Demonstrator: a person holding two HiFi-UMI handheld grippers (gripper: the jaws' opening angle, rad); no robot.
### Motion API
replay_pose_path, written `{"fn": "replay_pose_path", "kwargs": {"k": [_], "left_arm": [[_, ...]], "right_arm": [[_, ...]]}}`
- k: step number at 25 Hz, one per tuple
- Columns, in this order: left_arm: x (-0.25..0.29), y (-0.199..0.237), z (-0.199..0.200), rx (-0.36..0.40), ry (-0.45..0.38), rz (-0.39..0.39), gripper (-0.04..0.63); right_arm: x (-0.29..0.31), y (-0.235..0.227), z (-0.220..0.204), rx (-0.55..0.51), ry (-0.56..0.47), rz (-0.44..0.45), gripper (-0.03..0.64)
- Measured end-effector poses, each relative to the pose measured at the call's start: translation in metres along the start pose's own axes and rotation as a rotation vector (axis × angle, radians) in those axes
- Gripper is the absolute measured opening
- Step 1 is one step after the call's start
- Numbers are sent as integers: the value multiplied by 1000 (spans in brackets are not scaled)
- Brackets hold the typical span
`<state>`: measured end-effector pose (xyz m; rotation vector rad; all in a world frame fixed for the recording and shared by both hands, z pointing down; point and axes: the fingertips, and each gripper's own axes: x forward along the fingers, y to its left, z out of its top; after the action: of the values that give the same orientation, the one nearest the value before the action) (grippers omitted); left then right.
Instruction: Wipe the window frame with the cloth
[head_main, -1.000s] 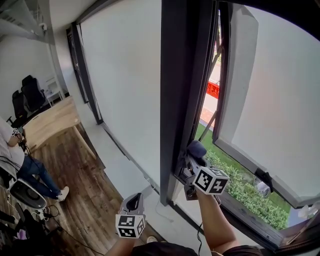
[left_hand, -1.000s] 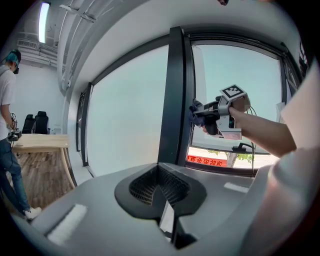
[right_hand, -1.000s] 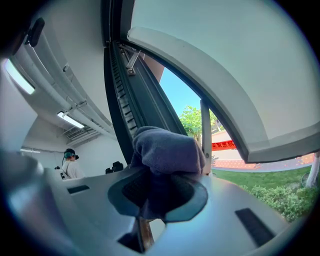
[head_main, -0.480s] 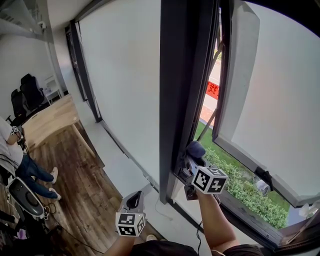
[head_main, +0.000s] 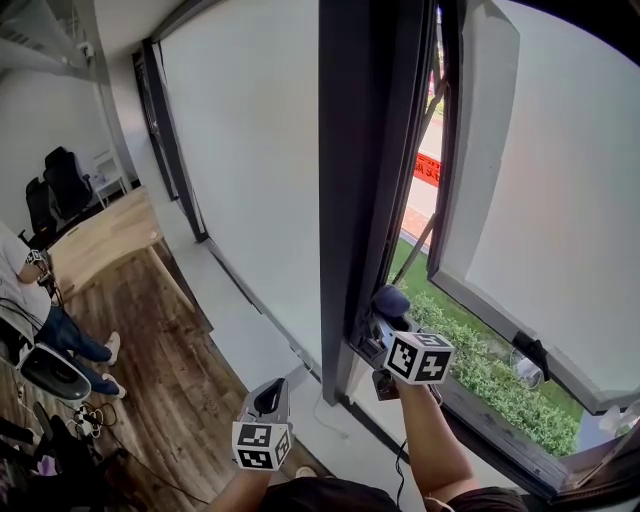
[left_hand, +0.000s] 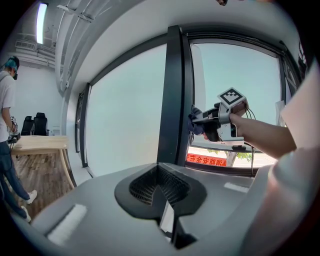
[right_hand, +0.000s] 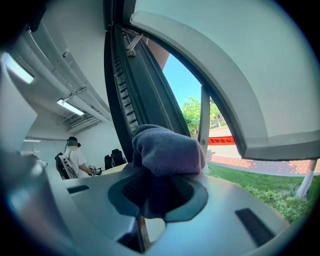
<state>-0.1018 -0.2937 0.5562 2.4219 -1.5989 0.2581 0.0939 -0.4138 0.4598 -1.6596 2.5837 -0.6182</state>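
The cloth (right_hand: 167, 150) looks soft, light and bunched, so a pinch across its folded middle should hold. It is clamped in the right tongs (right_hand: 162, 185), against the lower part of the dark window frame (head_main: 365, 150). The left tongs (left_hand: 159, 172) hang low, closed and empty.

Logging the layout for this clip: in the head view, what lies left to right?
Seated person in blue jeans → light wooden desk → left gripper → dark vertical window frame post → tilted-open white window sash. The blue-grey cloth overlaps the post, so omitted.
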Motion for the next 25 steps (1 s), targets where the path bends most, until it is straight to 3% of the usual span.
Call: {"fn": "replay_pose_path", "kwargs": {"k": [25], "left_arm": [[1,1,-6,2,14,14,6]], "right_arm": [[7,-13,-36,-25,118,-47,69]]}}
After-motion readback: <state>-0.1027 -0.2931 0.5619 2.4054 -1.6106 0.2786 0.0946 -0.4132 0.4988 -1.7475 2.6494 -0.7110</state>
